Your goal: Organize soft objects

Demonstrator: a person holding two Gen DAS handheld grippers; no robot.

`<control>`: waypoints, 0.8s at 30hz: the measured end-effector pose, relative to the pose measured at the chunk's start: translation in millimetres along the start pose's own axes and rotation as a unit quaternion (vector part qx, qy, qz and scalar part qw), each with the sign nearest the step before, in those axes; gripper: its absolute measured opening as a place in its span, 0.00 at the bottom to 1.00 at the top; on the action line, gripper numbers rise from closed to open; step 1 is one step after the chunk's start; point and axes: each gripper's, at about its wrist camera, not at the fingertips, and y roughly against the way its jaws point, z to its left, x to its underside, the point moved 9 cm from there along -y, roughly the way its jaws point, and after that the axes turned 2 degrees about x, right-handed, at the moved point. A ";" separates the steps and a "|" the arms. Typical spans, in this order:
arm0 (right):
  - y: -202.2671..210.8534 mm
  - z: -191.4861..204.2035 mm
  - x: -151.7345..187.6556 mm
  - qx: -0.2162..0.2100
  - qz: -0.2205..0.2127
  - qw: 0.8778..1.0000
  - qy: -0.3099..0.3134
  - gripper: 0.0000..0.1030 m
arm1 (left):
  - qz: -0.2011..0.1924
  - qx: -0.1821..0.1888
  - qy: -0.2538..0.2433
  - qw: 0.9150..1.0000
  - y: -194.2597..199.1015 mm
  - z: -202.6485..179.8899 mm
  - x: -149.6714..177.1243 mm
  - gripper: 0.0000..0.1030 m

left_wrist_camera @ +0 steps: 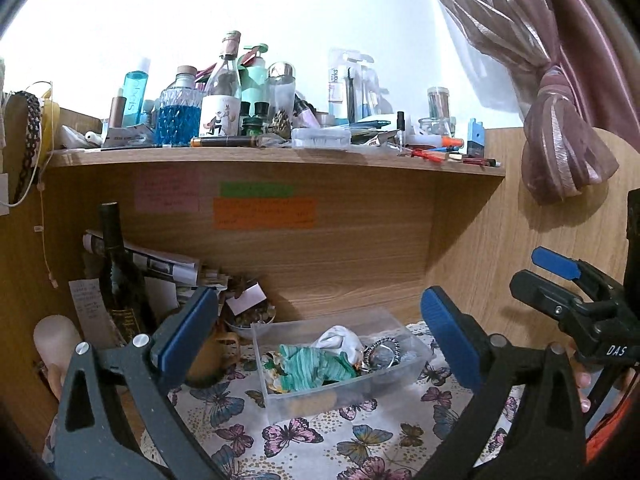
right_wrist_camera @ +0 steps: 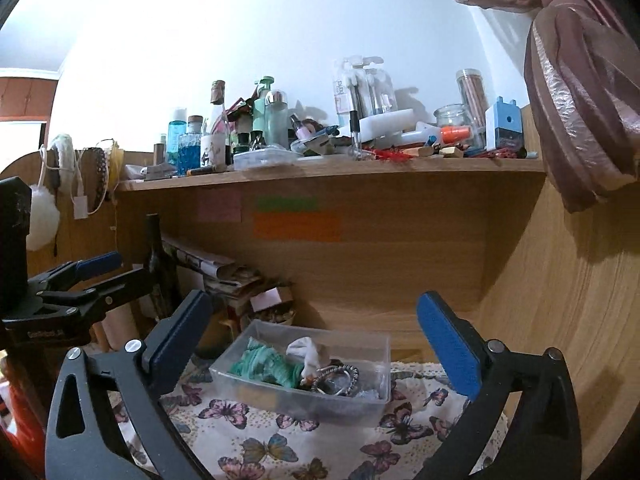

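A clear plastic box point(left_wrist_camera: 416, 346) point(right_wrist_camera: 360, 338) stands on a butterfly-print cloth point(left_wrist_camera: 320, 436) point(right_wrist_camera: 256, 432) under a wooden shelf. In it lie a green scrunchie point(left_wrist_camera: 316, 368) point(right_wrist_camera: 264, 366), a white scrunchie point(left_wrist_camera: 340, 340) point(right_wrist_camera: 312, 354) and dark beaded bracelets point(left_wrist_camera: 382, 352) point(right_wrist_camera: 336, 378). My left gripper point(left_wrist_camera: 320, 332) is open and empty, held above and in front of the box. My right gripper point(right_wrist_camera: 316, 338) is open and empty too, over the box's near side. Each gripper shows at the edge of the other's view, the right one point(left_wrist_camera: 552, 276) and the left one point(right_wrist_camera: 104, 272).
A dark wine bottle point(left_wrist_camera: 118, 276) point(right_wrist_camera: 160, 264), papers point(left_wrist_camera: 160, 268) and a small bowl point(left_wrist_camera: 250, 320) crowd the back left. The shelf above point(left_wrist_camera: 280, 158) point(right_wrist_camera: 320, 172) is packed with bottles and pens. A tied pink curtain point(left_wrist_camera: 560, 156) point(right_wrist_camera: 580, 120) hangs at right.
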 end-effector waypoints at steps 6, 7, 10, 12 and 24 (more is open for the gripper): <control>0.3 1.3 0.8 -0.001 0.003 1.000 -0.001 1.00 | -0.004 0.000 -0.004 1.000 3.5 -2.6 0.1 1.00; 0.3 1.3 1.1 0.000 0.003 1.000 -0.002 1.00 | -0.005 -0.001 -0.004 1.000 3.9 -3.1 -0.1 1.00; -0.3 1.1 1.3 -0.002 0.005 1.000 -0.003 1.00 | -0.008 -0.003 -0.003 1.000 5.1 -2.8 0.1 1.00; -0.6 1.1 1.4 -0.005 0.007 1.000 -0.005 1.00 | -0.006 -0.002 -0.001 1.000 4.7 -2.2 0.6 1.00; -1.0 3.1 5.0 -0.008 0.014 1.000 -0.012 1.00 | -0.005 -0.004 0.001 1.000 4.4 0.3 2.3 1.00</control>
